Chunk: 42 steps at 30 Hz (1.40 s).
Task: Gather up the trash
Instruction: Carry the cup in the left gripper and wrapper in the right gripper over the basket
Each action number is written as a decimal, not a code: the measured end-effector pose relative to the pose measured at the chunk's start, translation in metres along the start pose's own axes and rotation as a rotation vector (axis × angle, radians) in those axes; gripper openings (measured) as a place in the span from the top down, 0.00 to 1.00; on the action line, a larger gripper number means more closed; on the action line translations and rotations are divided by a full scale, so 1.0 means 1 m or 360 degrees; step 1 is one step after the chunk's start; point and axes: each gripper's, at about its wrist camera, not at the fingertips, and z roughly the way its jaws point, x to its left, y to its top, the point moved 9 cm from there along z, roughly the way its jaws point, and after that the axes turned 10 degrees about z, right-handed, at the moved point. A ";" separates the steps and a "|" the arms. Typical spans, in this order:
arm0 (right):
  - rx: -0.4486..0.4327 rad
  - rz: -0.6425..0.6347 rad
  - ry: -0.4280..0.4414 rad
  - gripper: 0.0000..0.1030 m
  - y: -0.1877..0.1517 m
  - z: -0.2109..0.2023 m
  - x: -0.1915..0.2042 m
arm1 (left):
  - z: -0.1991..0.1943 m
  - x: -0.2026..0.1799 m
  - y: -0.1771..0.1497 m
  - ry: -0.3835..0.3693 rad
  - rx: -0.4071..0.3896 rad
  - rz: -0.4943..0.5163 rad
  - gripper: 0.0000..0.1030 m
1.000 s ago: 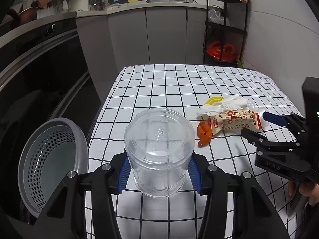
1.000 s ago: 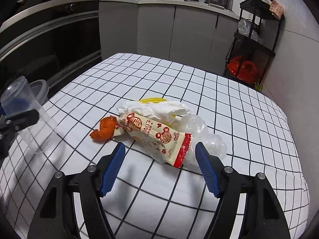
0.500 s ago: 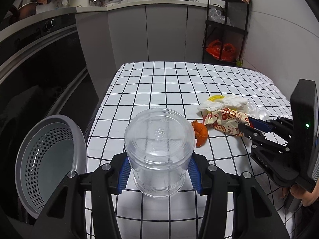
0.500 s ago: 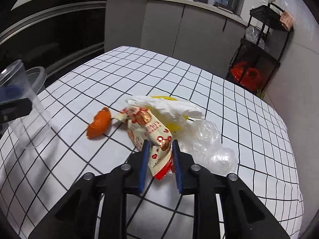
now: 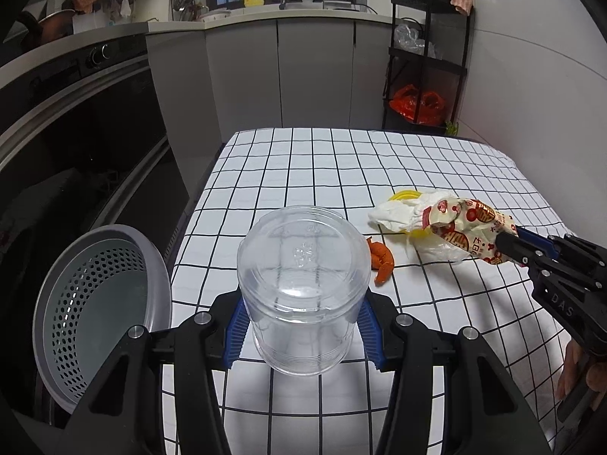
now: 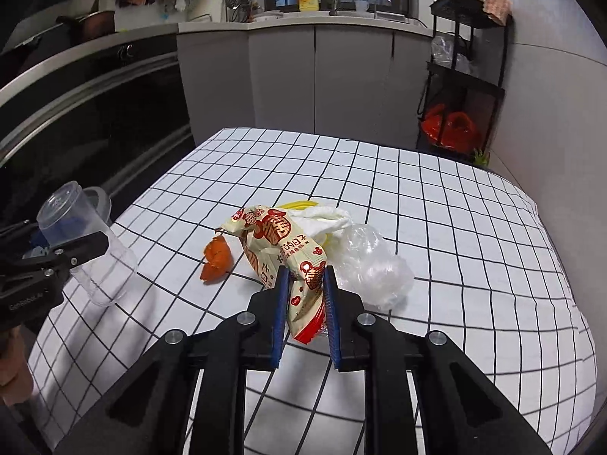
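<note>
The right hand-held gripper (image 6: 305, 295) is clamped on the red-edged end of a printed snack wrapper (image 6: 280, 242), its blue pads pinching the foil flat while the wrapper's far end hangs over the pile. The left hand-held gripper (image 5: 301, 322) is clamped on a clear plastic cup (image 5: 303, 284), held mouth toward the camera above the near edge of the table (image 5: 322, 174).

The step in hand looks like the pick-up of one piece of trash. The next move likely calls for carrying the wrapper across to the grey perforated bin (image 5: 98, 314) that stands off the table's left side, or into the cup, without dragging the rest of the pile along.

Counted on the checked cloth: one crumpled white tissue (image 6: 322, 220), one scrunched clear plastic bag (image 6: 370, 261) just beside the wrapper, one orange peel scrap (image 6: 216, 258) lying apart toward the cup, and one yellow object (image 5: 406, 195), largely hidden under the tissue. One wrapper, one cup, one bin, two hand-held grippers.
</note>
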 end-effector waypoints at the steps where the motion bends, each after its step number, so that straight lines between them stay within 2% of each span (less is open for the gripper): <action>1: -0.0002 0.0012 0.0008 0.83 -0.002 -0.004 0.002 | -0.003 0.000 0.001 -0.0008 -0.0004 -0.0005 0.53; 6: -0.0036 0.0031 0.0062 0.83 -0.005 -0.025 0.021 | -0.023 0.007 0.001 -0.0033 -0.0045 -0.0042 0.53; 12: -0.0069 0.0031 0.0159 0.83 -0.005 -0.041 0.056 | -0.046 0.042 -0.005 -0.0034 -0.0046 -0.0154 0.53; 21: -0.0023 -0.0031 0.0300 0.83 -0.017 -0.037 0.122 | -0.079 0.122 -0.028 0.0239 -0.0067 -0.0184 0.53; 26: -0.0001 -0.0070 0.0368 0.83 -0.024 -0.031 0.163 | -0.089 0.167 -0.044 0.0382 -0.0065 -0.0269 0.53; 32: 0.0015 -0.0102 0.0455 0.83 -0.021 -0.024 0.217 | -0.087 0.199 -0.064 0.0446 -0.0029 -0.0348 0.53; 42: 0.0130 -0.0253 0.0454 0.83 -0.020 0.009 0.289 | -0.070 0.242 -0.094 0.0450 0.0113 -0.0446 0.53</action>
